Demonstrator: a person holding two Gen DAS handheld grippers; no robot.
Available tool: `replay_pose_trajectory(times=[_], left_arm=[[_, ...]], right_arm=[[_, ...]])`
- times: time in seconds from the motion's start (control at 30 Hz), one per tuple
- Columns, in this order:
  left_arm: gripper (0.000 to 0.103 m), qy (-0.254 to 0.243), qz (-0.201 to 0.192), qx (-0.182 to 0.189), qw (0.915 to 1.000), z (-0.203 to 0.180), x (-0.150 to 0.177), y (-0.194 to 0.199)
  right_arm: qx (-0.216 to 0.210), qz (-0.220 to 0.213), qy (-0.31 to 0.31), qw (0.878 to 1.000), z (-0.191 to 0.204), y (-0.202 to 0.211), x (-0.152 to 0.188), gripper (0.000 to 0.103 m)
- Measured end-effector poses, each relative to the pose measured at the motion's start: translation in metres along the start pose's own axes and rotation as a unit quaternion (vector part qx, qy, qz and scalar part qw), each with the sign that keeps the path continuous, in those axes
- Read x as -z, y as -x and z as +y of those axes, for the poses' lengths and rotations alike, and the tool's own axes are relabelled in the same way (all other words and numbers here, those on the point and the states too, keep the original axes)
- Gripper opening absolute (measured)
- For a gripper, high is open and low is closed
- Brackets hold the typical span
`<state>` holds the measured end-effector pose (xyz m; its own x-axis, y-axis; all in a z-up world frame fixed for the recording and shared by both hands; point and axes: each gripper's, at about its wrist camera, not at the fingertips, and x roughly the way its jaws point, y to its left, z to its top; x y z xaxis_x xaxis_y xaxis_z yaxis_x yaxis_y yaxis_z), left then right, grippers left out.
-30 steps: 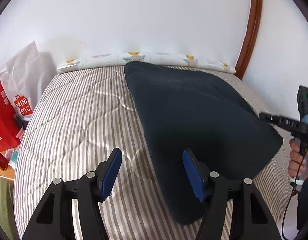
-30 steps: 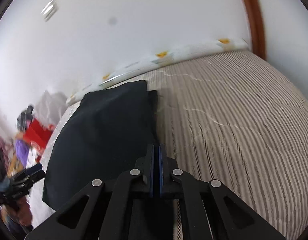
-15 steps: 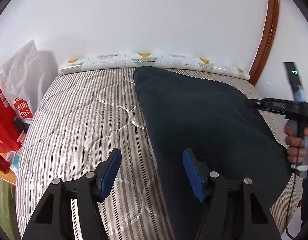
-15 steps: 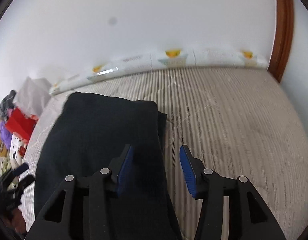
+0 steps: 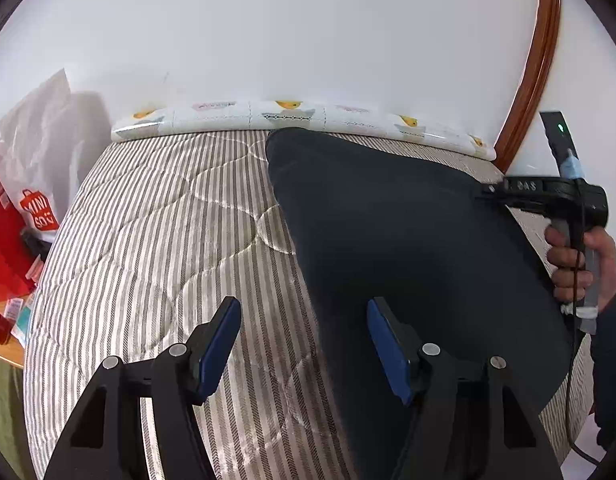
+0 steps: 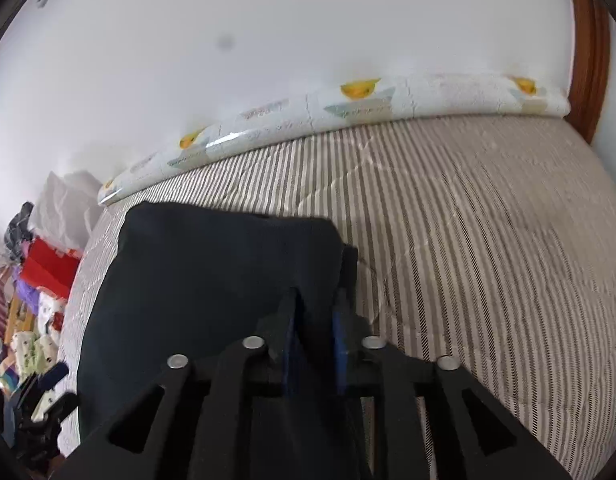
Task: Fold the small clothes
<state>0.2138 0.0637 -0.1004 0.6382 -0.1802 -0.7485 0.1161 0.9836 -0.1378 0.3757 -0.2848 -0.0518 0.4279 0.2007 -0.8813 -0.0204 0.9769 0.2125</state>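
Narrowed since half a second ago, right gripper (image 6: 314,336) jaws bracket the dark garment (image 6: 211,280) edge, nearly gripping it for folding; left gripper (image 5: 303,344) hovers wide, empty.

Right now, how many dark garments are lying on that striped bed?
1. A single dark garment lies on the right half of the striped mattress, reaching toward the patterned bolster. It looks folded, so layers may hide beneath.
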Motion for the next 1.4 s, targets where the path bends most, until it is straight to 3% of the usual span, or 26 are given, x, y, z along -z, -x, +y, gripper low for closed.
replay_pose_trajectory(times=[0.03, 0.1, 0.13, 0.17, 0.3, 0.43, 0.57, 0.8, 0.83, 0.9, 0.93, 1.0, 1.07, 1.23, 1.4], left_arm=[[0.063, 0.001, 0.001, 0.001, 1.0000, 0.000, 0.001, 0.000], [0.063, 0.003, 0.003, 0.002, 1.0000, 0.001, 0.003, 0.002], [0.063, 0.005, 0.003, 0.003, 1.0000, 0.001, 0.004, 0.003], [0.063, 0.006, 0.004, 0.003, 1.0000, 0.001, 0.005, 0.003], [0.063, 0.007, 0.006, 0.001, 1.0000, -0.002, 0.008, 0.007], [0.063, 0.003, 0.008, 0.000, 1.0000, -0.006, 0.014, 0.012], [0.064, 0.003, 0.006, 0.001, 1.0000, -0.008, 0.024, 0.019], [0.064, 0.014, 0.004, 0.009, 0.9999, -0.009, 0.043, 0.029], [0.065, 0.015, 0.004, 0.008, 0.9999, -0.010, 0.045, 0.030], [0.065, 0.016, 0.001, 0.003, 0.9999, -0.010, 0.048, 0.032], [0.065, 0.018, 0.000, 0.001, 0.9998, -0.011, 0.049, 0.033], [0.065, 0.022, -0.002, 0.000, 0.9997, -0.012, 0.052, 0.035], [0.065, 0.025, -0.003, -0.005, 0.9997, -0.013, 0.054, 0.036], [0.065, 0.027, -0.005, -0.023, 0.9994, -0.017, 0.060, 0.041], [0.065, 0.032, 0.000, -0.022, 0.9993, -0.020, 0.066, 0.047]], right_arm=[[0.002, 0.001, 0.004, 1.000, 0.003, -0.004, -0.003, 0.038], [0.004, 0.012, 0.010, 1.000, 0.004, -0.014, -0.010, 0.039], [0.003, 0.018, 0.011, 1.000, 0.004, -0.022, -0.014, 0.034], [-0.003, 0.019, 0.014, 1.000, 0.005, -0.027, -0.017, 0.014], [-0.005, 0.010, 0.009, 1.000, 0.001, -0.024, -0.020, 0.014], [0.007, 0.008, 0.006, 1.000, -0.002, 0.000, -0.009, 0.023], [0.006, 0.003, 0.015, 1.000, -0.009, 0.037, 0.018, 0.046], [-0.056, 0.029, -0.025, 0.998, -0.028, 0.060, 0.077, 0.048], [-0.067, 0.027, -0.024, 0.997, -0.027, 0.059, 0.081, 0.047], [-0.078, 0.013, -0.016, 0.997, -0.028, 0.061, 0.084, 0.013], [-0.079, -0.001, -0.020, 0.997, -0.033, 0.065, 0.085, 0.007], [-0.088, -0.010, -0.042, 0.995, -0.044, 0.070, 0.088, 0.007], [-0.082, -0.015, -0.045, 0.995, -0.042, 0.073, 0.092, 0.007], [0.001, -0.073, 0.021, 0.997, -0.008, 0.104, 0.107, 0.010], [0.007, -0.073, 0.047, 0.996, 0.012, 0.114, 0.127, 0.026]])
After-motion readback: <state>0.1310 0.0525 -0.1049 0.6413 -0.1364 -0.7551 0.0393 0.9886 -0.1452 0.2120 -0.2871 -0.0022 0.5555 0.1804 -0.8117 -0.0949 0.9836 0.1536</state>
